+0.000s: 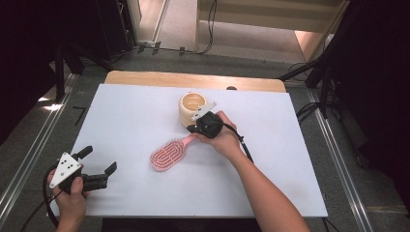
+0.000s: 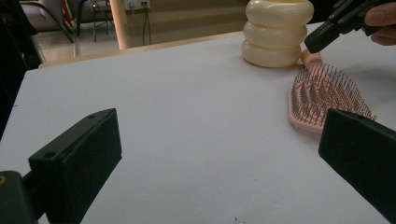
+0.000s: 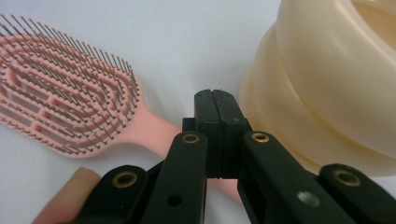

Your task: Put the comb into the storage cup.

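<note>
Crowding hairbrush (image 1: 168,153) handle — ribbed cup (image 1: 191,109)

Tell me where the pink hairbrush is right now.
In the high view, the pink hairbrush lies bristles-up near the table's middle, its handle under the shut right gripper, beside the cream ribbed container.

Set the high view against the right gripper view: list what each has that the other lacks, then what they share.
High view alone: the whole white table with its wooden far edge, the floor around it, both forearms, and the left tool with jaws open, resting near the table's near left corner. Right gripper view alone: the right tool close up, its jaws shut with nothing between them, above the brush handle, and the separate bristles. Shared: the pink hairbrush lying bristles up, and the cream ribbed container beside its handle.
</note>
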`<move>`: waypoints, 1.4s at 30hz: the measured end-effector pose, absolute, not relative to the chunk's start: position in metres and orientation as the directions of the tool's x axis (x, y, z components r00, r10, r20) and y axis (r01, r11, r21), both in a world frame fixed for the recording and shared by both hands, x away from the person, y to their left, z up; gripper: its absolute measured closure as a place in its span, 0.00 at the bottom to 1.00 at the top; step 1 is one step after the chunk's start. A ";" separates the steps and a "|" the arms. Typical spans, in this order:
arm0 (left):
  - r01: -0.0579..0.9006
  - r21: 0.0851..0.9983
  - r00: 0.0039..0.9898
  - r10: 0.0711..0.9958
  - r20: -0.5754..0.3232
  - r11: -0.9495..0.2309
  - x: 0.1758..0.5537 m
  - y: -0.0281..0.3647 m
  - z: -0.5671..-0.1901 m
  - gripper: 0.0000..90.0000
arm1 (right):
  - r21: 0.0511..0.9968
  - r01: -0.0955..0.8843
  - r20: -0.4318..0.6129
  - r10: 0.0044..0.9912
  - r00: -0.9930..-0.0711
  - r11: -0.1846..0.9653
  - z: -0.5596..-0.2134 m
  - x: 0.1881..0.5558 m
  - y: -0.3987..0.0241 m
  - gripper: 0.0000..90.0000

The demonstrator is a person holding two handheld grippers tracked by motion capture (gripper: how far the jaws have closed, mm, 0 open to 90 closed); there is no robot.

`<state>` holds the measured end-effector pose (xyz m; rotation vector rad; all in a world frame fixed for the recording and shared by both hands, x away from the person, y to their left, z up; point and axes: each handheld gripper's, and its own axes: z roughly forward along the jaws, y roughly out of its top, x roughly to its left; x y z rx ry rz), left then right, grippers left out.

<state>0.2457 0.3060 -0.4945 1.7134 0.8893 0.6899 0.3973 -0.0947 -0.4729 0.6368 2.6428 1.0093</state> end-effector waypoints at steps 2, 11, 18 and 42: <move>0.231 0.956 0.561 0.827 0.023 -0.183 0.245 0.306 -0.495 0.00 | 0.675 0.318 -0.063 0.481 -0.874 0.666 -0.475 0.400 -0.093 0.98; 0.230 0.956 0.566 0.824 0.022 -0.184 0.245 0.307 -0.494 0.00 | 0.654 0.341 -0.062 0.497 -0.865 0.675 -0.484 0.406 -0.089 0.98; 0.229 0.956 0.567 0.824 0.021 -0.182 0.245 0.307 -0.494 0.00 | 0.650 0.364 -0.043 0.511 -0.859 0.667 -0.486 0.408 -0.095 0.98; 0.229 0.956 0.574 0.819 0.021 -0.185 0.245 0.307 -0.494 0.00 | 0.633 0.400 0.021 0.502 -0.864 0.663 -0.486 0.402 -0.112 0.98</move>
